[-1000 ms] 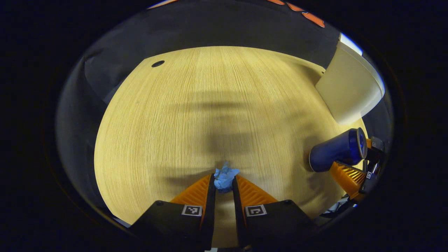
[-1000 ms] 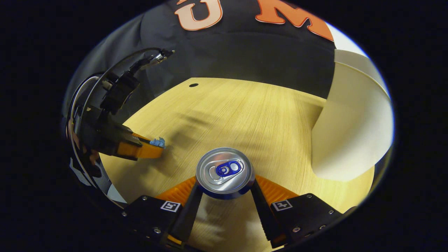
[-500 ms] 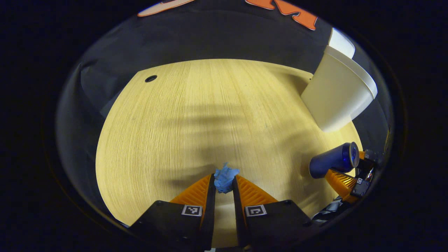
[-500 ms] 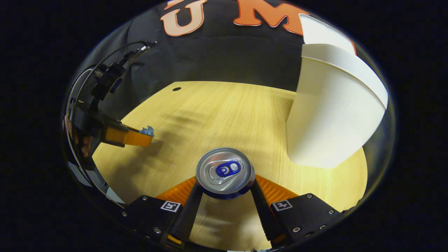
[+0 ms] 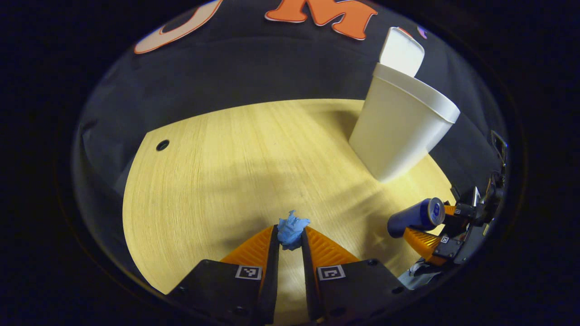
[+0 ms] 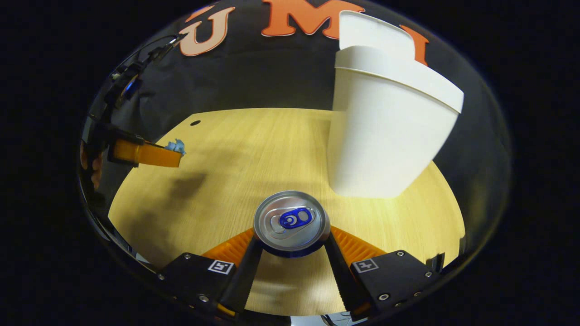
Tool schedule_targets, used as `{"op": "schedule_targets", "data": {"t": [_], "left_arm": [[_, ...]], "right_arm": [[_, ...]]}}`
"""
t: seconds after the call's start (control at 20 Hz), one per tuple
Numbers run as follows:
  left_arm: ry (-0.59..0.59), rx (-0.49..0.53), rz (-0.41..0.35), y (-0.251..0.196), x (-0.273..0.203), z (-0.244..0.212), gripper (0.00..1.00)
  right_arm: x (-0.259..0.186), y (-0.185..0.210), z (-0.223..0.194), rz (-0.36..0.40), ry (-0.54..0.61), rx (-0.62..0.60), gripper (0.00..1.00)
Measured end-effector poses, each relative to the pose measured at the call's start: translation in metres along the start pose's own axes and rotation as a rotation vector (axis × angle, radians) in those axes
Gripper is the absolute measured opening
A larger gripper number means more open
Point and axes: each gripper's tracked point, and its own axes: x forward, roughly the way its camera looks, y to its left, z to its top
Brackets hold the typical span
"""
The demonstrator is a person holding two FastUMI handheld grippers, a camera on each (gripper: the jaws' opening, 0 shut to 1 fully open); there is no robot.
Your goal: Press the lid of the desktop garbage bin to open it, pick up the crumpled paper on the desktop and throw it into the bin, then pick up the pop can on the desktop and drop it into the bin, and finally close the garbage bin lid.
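Observation:
My left gripper (image 5: 290, 237) is shut on a small blue crumpled paper (image 5: 291, 230), held above the wooden desktop (image 5: 226, 181). My right gripper (image 6: 291, 242) is shut on a blue pop can (image 6: 291, 222), whose silver top faces the camera. In the left gripper view the pop can (image 5: 414, 217) and right gripper (image 5: 430, 226) sit at the lower right. The left gripper (image 6: 174, 154) with the crumpled paper (image 6: 176, 146) appears at the left of the right gripper view. The white garbage bin (image 5: 398, 127) stands at the table's far right with its lid (image 5: 401, 50) raised; bin (image 6: 385, 131), lid (image 6: 371, 31).
A small dark hole (image 5: 162, 145) marks the desktop near its far left corner. The black booth cloth hangs behind the table. A hand (image 6: 93, 170) holds the left gripper at the left edge of the right gripper view.
Both grippers have risen and tipped up, each still holding its object. The bin now sits fuller and more central in both views, its raised lid visible.

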Motion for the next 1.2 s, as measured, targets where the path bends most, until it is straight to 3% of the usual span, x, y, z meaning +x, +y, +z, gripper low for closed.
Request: {"op": "schedule_targets", "data": {"t": [0.3,0.6,0.65,0.75,0.8,0.95,1.0,1.2], "left_arm": [[-0.061,0.097,-0.108,-0.033,-0.004,0.043,0.31],[-0.164,0.141,-0.169,-0.074,-0.014,0.096,0.31],[-0.183,0.142,-0.177,-0.081,-0.019,0.106,0.31],[-0.222,0.147,-0.193,-0.093,-0.026,0.121,0.30],[-0.242,0.142,-0.211,-0.099,-0.031,0.127,0.31],[-0.306,0.134,-0.223,-0.112,-0.052,0.154,0.30],[-0.329,0.135,-0.223,-0.117,-0.059,0.159,0.30],[-0.408,0.134,-0.229,-0.144,-0.069,0.183,0.30]], "right_arm": [[-0.023,-0.034,-0.024,-0.116,0.022,0.078,0.80],[-0.036,-0.074,-0.029,-0.175,0.020,0.103,0.80],[-0.036,-0.080,-0.030,-0.177,0.017,0.111,0.75],[-0.036,-0.092,-0.029,-0.176,0.010,0.122,0.75],[-0.036,-0.097,-0.028,-0.173,0.005,0.128,0.80],[-0.037,-0.113,-0.030,-0.156,0.000,0.149,0.80],[-0.037,-0.118,-0.030,-0.150,0.000,0.150,0.75],[-0.037,-0.136,-0.032,-0.132,-0.004,0.143,0.80]]}}
